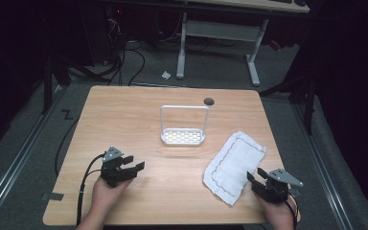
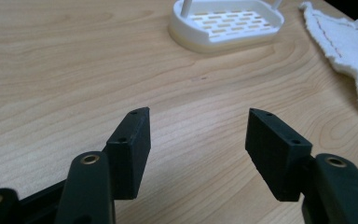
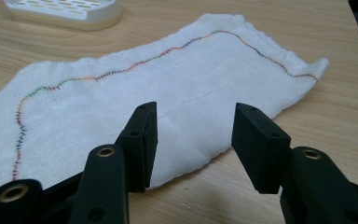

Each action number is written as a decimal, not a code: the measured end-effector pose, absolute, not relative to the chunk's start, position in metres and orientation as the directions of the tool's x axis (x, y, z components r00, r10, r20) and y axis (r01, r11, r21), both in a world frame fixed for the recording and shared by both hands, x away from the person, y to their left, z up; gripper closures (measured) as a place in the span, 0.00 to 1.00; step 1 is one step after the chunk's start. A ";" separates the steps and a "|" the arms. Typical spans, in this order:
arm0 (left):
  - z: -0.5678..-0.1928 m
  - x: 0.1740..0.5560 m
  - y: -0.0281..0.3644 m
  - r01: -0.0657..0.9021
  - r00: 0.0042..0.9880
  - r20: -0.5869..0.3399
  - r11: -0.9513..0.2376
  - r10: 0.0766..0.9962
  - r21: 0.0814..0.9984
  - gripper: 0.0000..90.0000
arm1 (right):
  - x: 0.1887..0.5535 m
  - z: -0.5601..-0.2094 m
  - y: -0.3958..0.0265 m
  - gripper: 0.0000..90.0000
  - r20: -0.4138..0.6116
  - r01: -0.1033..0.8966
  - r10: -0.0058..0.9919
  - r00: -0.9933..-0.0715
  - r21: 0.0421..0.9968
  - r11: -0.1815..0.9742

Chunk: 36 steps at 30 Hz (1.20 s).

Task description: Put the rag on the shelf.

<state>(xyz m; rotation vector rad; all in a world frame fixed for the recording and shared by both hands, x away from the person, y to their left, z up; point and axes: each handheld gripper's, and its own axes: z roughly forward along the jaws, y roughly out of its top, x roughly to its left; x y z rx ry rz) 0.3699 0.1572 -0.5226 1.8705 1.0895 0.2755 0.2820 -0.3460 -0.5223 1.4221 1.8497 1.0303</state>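
You hold the left gripper (image 1: 133, 163) well to the near left of the white rack (image 1: 182, 136), which stands at the middle of the wooden table (image 1: 124, 110); its jaws are spread wide with nothing between them, and in the left gripper view only bare wood lies in the gap, with the rack's slotted base ahead of them and slightly to the right; your left hand (image 1: 106, 191) comes up from the near edge behind it.

The white cloth (image 1: 234, 165) lies flat just to the near right of the rack, apart from it; a line of multicoloured stitching runs a little inside its border; the cloth is slightly rumpled at its edges, and in the right gripper view its far right corner curls up.

Your right gripper (image 1: 255, 175) sits to the near right of the rack, at the cloth's near right edge; its jaws are parted and empty; in the right gripper view they point over the cloth's near edge, and whether they touch the fabric cannot be told.
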 end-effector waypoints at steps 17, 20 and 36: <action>-0.515 0.356 0.167 0.502 0.615 -0.150 -0.238 0.774 0.831 0.41 | 0.305 -0.511 -0.340 0.62 0.013 0.479 0.955 -0.296 0.867 0.137; -0.521 0.354 0.168 0.524 0.597 -0.184 -0.206 0.781 0.826 0.47 | 0.323 -0.511 -0.335 0.67 0.035 0.494 0.948 -0.315 0.860 0.132; -0.524 0.359 0.172 0.544 0.577 -0.223 -0.166 0.786 0.822 0.48 | 0.377 -0.532 -0.336 1.00 0.027 0.643 0.958 -0.285 0.747 0.170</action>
